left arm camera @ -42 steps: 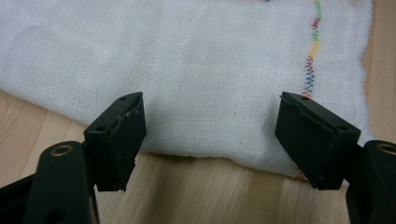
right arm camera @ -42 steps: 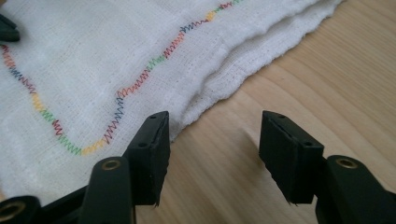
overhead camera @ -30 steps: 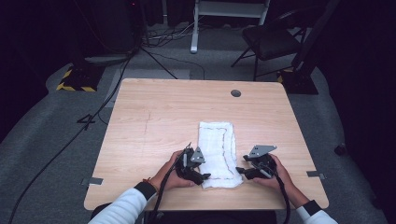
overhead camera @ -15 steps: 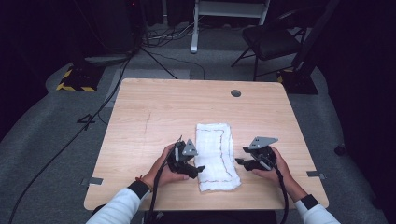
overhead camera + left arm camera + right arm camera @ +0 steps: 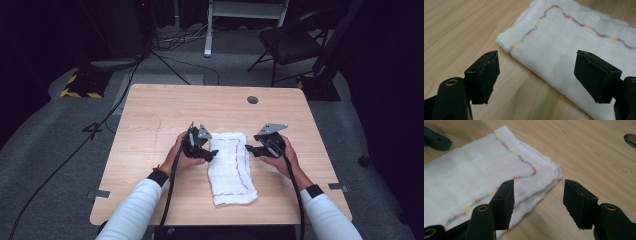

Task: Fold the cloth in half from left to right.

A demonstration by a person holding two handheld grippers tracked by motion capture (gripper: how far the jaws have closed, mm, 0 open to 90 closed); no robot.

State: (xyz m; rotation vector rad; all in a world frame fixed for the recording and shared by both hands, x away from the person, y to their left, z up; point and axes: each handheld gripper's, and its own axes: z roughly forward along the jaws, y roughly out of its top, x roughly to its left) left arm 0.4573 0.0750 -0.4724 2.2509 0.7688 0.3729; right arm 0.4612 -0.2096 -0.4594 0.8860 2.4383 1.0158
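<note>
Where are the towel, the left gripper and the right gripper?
towel (image 5: 229, 165): high view, middle of the folded cloth.
left gripper (image 5: 214, 152): high view, between its jaw tips.
right gripper (image 5: 248, 149): high view, between its jaw tips.

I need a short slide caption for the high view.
Two open grippers flank a folded white towel on a wooden table.

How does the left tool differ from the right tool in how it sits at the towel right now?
The left tool sits at the white towel's left edge; the right tool sits at its right edge. In their own views, the left tool's jaws stand wider than the right tool's. Both are open and hold nothing.
</note>
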